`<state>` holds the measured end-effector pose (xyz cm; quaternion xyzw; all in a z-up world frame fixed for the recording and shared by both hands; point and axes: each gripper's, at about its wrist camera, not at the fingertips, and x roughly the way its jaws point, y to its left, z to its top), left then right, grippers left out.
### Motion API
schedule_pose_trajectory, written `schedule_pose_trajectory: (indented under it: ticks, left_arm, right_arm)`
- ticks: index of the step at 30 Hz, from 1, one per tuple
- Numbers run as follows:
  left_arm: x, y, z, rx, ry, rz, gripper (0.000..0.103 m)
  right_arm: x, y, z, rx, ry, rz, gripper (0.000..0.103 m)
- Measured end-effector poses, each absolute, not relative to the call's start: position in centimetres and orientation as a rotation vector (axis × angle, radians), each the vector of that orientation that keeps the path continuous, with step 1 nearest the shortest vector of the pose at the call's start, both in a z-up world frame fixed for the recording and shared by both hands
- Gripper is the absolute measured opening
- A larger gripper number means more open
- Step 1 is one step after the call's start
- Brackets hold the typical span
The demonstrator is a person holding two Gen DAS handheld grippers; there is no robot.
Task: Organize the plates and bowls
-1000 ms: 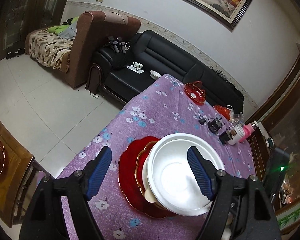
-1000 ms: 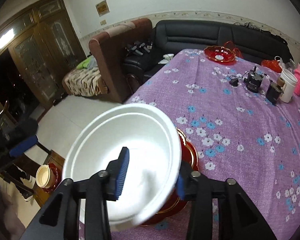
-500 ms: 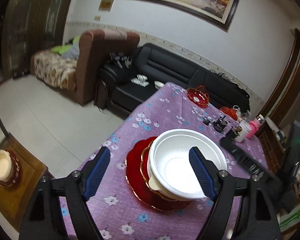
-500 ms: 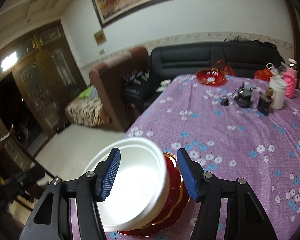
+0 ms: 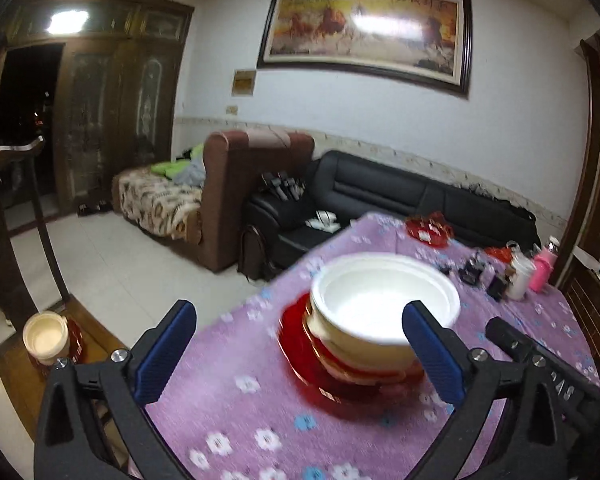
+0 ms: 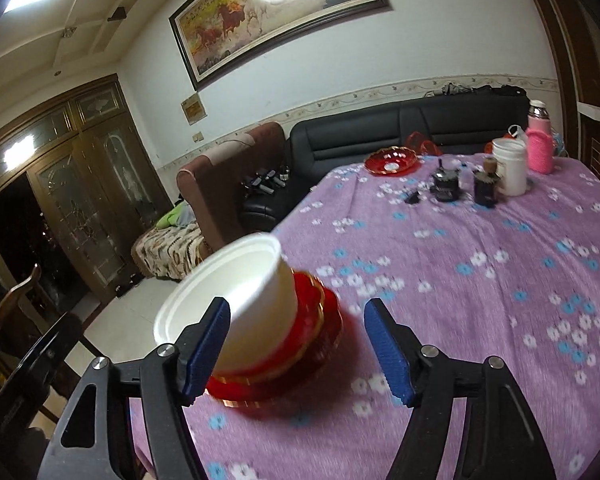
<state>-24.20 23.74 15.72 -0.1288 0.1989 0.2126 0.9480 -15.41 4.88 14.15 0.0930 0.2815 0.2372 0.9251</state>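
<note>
I've backed both grippers off the white bowl [image 5: 384,304] at frame centre, left gripper [image 5: 300,356] and right gripper [image 6: 300,348] opening empty; it looks light and brittle, so grip its rim.

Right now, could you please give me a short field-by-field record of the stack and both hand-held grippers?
stack: white bowl on top of red plates, on the purple floral tablecloth
left hand-held gripper: jaws opening, nothing gripped
right hand-held gripper: jaws opening, clear of the bowl
far end of the table: red dish, white container, pink bottle
</note>
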Motion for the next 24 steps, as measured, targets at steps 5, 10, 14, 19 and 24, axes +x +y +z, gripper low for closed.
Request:
schedule_pose_trajectory:
  ticks: [5,10,14,19,24]
  left_arm:
    - [-23.5,21.7,14.0,-0.215,0.481,0.449,0.103]
    - [-22.7,20.5,13.0,-0.180,0.551,0.449,0.103]
    - [-22.9,20.5,12.6,-0.185,0.570,0.445,0.103]
    - [-23.0,20.7,12.4,-0.183,0.577,0.451,0.103]
    - [-22.8,21.0,12.1,-0.191,0.592,0.451,0.103]
  right_arm:
    - [-17.5,4.1,12.1,0.142,0.570,0.421,0.078]
    - [-17.8,3.7,11.0,0.131,0.601,0.393,0.079]
    - [-18.1,3.7,10.4,0.121,0.618,0.372,0.079]
    - [-18.1,3.8,9.9,0.108,0.624,0.361,0.079]
    - [-18.1,4.1,9.6,0.095,0.627,0.351,0.079]
